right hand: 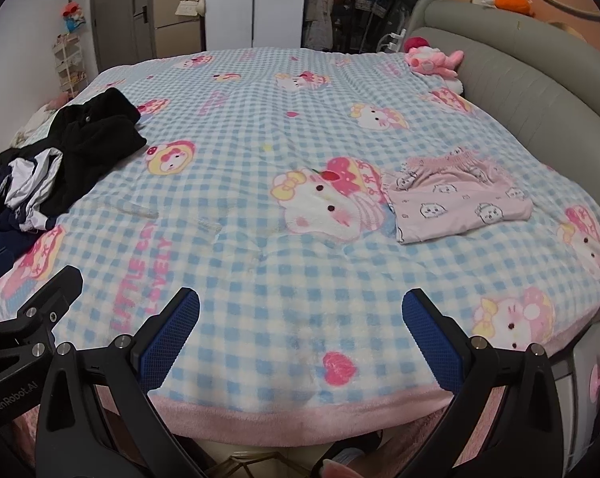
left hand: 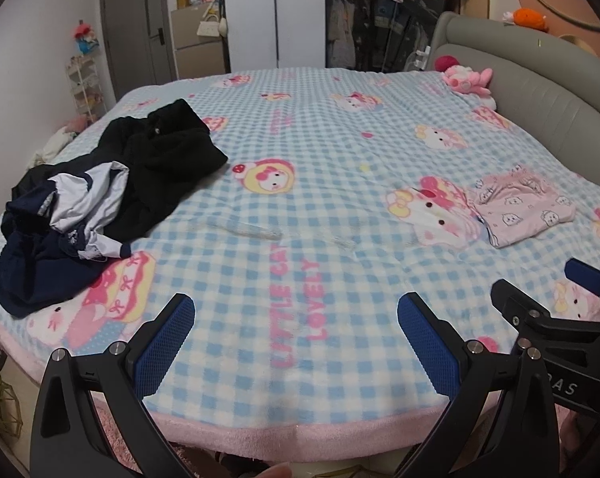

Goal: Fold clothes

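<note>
Both tools released, left tool (left hand: 296, 342) and right tool (right hand: 301, 338): take one top garment from dark pile (left hand: 100, 199) at 10 o'clock, leave pink folded piece (left hand: 522, 207) alone.

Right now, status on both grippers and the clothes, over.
Left gripper and right gripper open, empty, over the near bed edge. Pink pajama piece folded at right. Dark clothes pile unfolded at left. Nothing in between.

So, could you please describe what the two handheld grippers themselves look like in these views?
Both the left gripper and the right gripper share one design: black angular plastic finger arms with silver round bolts, tipped with blue mesh-textured pads. White lettering marks the bodies: "GenRobot.AI" shows on the left one in the right wrist view. No cables or sleeves are visible.
</note>
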Motion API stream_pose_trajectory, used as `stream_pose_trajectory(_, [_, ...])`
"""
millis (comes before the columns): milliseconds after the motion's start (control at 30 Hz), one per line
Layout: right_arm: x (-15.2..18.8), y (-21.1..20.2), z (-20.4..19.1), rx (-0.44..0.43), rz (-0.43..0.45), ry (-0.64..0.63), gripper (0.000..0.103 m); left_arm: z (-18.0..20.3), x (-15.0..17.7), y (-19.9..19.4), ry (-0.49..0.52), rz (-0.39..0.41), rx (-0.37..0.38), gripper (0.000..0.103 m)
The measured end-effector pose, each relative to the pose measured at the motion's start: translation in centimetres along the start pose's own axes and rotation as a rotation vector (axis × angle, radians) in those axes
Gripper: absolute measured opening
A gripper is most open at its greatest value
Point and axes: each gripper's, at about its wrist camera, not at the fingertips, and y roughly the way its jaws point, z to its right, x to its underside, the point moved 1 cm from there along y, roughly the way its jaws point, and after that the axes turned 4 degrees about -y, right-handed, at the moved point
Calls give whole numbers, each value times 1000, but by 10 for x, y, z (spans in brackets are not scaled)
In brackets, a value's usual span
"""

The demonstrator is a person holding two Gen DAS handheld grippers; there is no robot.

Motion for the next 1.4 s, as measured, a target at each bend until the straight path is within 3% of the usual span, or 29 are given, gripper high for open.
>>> stream_pose_trajectory(200, [-6, 1, -10, 76, -9, -116, 103, -13, 4, 11, -59, -61, 42, 103])
stream_pose_trajectory(433, [-30, 10, -62, -67, 75, -262, 103, -81, 2, 25, -252, -145, 100, 103])
stream_pose_trajectory(633, [-65, 34, -170, -218, 87, -422, 103, -165, -11, 31, -361, -66, -10, 103])
stream_pose_trajectory(767, [-76, 54, -250, -310, 60, -498, 102, -233, -24, 40, -400, -23, -127, 103])
stream_pose_trajectory(933, [-82, 79, -351, -422, 13, -582, 93, -322, -35, 59, -461, 3, -241, 103])
stream_pose_trajectory(967, [-84, 83, -371, -445, 3, -599, 87, -337, -39, 63, -459, 1, -272, 103])
stream_pose_trajectory(1100, [-87, 106, -436, -523, -43, -643, 63, -359, -42, 79, -491, 24, -239, 103])
stream_pose_trajectory(1233, [-86, 136, -458, -570, -111, -621, 53, -380, -44, 95, -523, 48, -204, 100])
stream_pose_trajectory(1267, [-86, 144, -464, -581, -128, -616, 44, -386, -44, 99, -531, 54, -195, 99])
stream_pose_trajectory(1300, [-86, 151, -469, -593, -145, -610, 27, -391, -45, 102, -539, 60, -186, 96])
stream_pose_trajectory(1367, [-82, 163, -474, -642, -185, -611, 16, -395, -43, 107, -547, 65, -165, 90])
stream_pose_trajectory(1400, [-81, 163, -472, -654, -184, -615, 10, -393, -40, 108, -547, 63, -153, 82])
